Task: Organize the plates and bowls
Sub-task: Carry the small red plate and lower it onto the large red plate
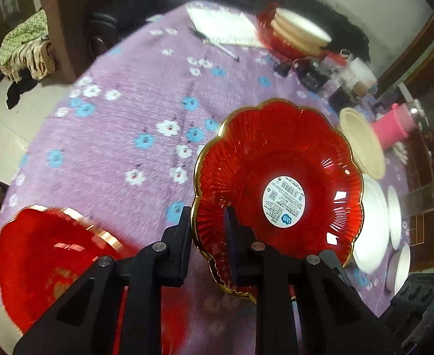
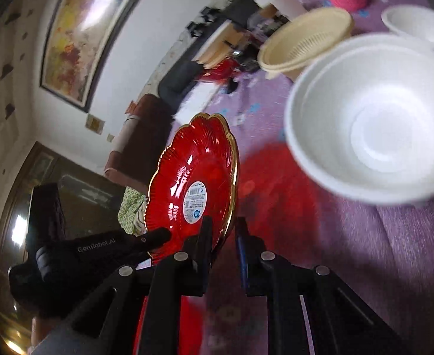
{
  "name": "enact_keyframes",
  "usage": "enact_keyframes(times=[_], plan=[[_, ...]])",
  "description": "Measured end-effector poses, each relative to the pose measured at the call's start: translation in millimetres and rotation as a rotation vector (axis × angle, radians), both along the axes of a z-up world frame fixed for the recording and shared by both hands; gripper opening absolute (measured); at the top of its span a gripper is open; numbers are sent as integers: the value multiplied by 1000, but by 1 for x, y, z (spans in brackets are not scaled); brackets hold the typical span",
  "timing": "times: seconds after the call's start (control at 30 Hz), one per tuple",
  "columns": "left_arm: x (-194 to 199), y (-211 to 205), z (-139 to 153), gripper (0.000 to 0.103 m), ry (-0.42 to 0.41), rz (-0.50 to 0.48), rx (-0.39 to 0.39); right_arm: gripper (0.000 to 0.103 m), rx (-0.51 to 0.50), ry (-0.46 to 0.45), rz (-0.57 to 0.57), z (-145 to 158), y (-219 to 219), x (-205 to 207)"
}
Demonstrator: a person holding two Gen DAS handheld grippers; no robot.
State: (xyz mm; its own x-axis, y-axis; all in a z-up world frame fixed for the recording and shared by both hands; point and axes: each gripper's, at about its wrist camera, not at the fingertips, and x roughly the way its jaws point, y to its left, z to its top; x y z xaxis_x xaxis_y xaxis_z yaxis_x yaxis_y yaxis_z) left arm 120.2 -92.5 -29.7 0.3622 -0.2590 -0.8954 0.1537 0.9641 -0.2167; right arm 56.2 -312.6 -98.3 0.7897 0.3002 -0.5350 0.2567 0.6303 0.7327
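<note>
Black left gripper (image 1: 209,224) fingers pinch the gold rim of a red scalloped plate (image 1: 279,177), lifted above the purple floral tablecloth (image 1: 113,148); another red plate (image 1: 45,266) lies lower left.

Right gripper (image 2: 223,236) likewise clamps the same plate's (image 2: 193,186) edge; a white bowl (image 2: 374,124) sits up right.

Red plate (image 1: 279,177) glowing, ribbed like a flower, gold along its scalloped rim — white round sticker in the middle. Worktop (image 1: 122,136) in lilac cloth, blue and white blossoms scattered. White bowl (image 2: 374,124), cream basket (image 2: 305,40) — black fingers (image 1: 181,236).
</note>
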Motion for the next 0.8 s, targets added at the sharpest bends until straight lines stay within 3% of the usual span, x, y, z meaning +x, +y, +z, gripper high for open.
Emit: enact_keyframes(times=[0.27, 0.4, 0.57, 0.8], plan=[[-52, 58, 42, 18, -116, 29, -1, 15, -33, -78, 118, 37, 40, -32], [-70, 89, 44, 19, -141, 65, 25, 15, -62, -101, 202, 51, 77, -40], [-89, 123, 31, 19, -135, 109, 42, 15, -87, -86, 288, 51, 112, -42], [-100, 158, -7, 19, -88, 173, 59, 15, -157, 11, 403, 29, 164, -39]])
